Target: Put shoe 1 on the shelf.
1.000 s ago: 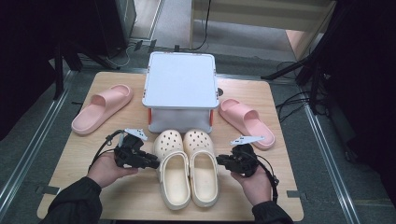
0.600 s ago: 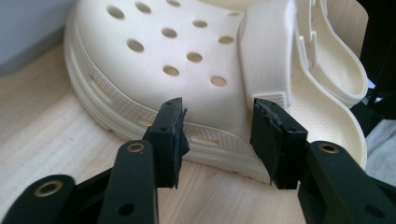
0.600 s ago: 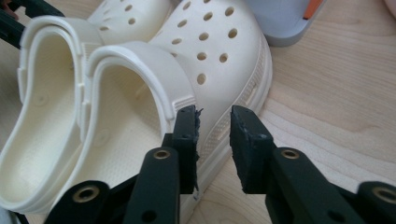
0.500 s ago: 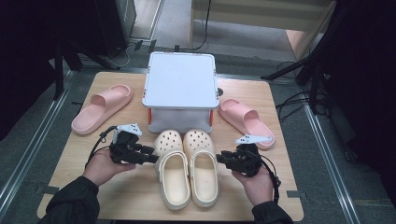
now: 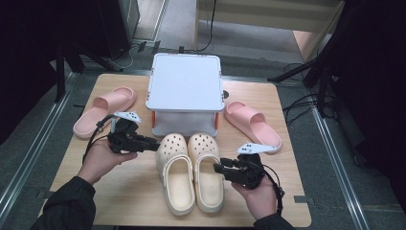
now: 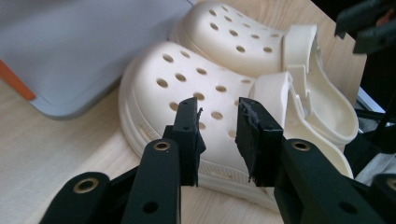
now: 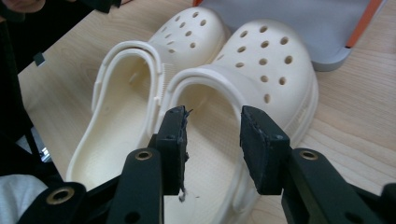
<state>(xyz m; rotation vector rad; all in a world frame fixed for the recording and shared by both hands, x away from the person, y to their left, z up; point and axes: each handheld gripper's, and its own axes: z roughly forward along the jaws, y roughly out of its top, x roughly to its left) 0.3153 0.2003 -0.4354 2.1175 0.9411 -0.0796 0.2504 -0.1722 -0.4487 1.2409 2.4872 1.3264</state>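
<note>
left gripper point(image 5: 152, 143) hangs at the toe side of the left cream perforated foam clog point(image 5: 174, 173), jaws just narrowed yet apart, nothing between them. both clogs lie side by side at the table's near middle before the white lidded storage box point(image 5: 186, 88), the right cream perforated foam clog point(image 5: 206, 168) unlifted. right gripper point(image 5: 219, 168), jaws just widened, nothing clamped, sits at that clog's outer edge; judged: gripping and moving remain.

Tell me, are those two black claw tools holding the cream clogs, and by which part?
Nothing is held. The left gripper is beside the left clog, the right gripper at the right clog's side, jaws open and clear.
</note>
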